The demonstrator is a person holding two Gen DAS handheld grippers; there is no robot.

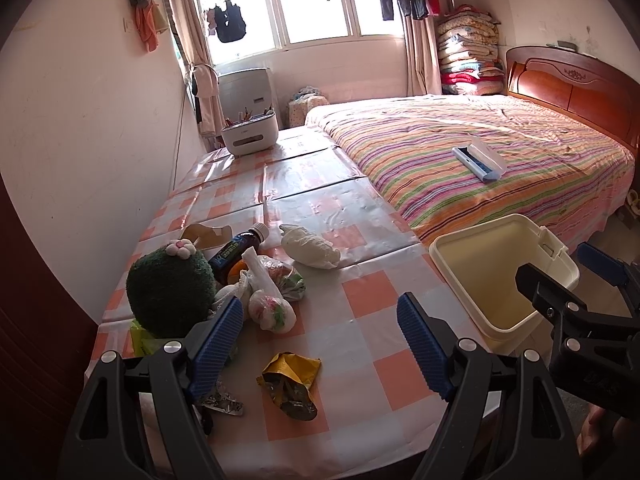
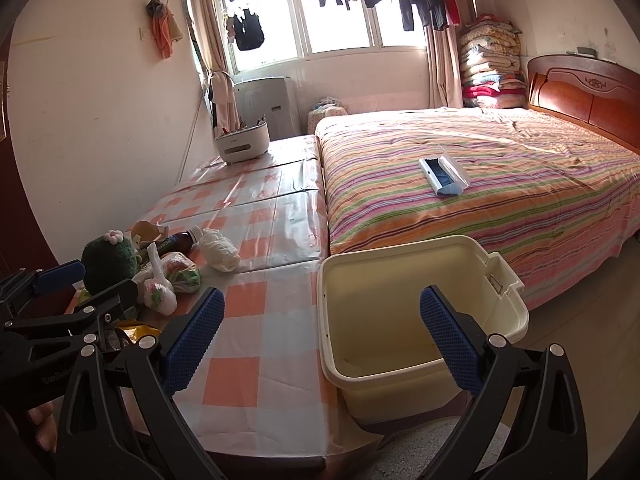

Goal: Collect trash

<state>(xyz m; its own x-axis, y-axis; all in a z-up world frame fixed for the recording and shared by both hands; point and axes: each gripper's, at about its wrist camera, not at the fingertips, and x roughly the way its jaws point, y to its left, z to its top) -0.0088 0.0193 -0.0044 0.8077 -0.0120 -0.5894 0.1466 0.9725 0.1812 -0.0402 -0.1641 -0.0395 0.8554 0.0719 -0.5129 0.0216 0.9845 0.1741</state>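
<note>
Trash lies on the checkered table [image 1: 360, 296]: a crumpled gold wrapper [image 1: 291, 380], a foil scrap [image 1: 222, 402], a knotted plastic bag [image 1: 269, 306], a white crumpled bag [image 1: 310, 246] and a dark bottle [image 1: 236, 250]. An empty cream bin [image 1: 496, 272] stands at the table's right edge; it also shows in the right wrist view [image 2: 420, 312]. My left gripper [image 1: 320, 344] is open, empty, above the gold wrapper. My right gripper [image 2: 320, 344] is open, empty, over the bin's near left rim. The white bag [image 2: 218, 250] and knotted bag [image 2: 160, 294] show there too.
A green plush cactus [image 1: 170, 290] stands among the trash at the left. A white organizer box [image 1: 250, 134] sits at the table's far end. A striped bed [image 1: 480, 160] with a lint brush [image 1: 478, 160] adjoins the table on the right.
</note>
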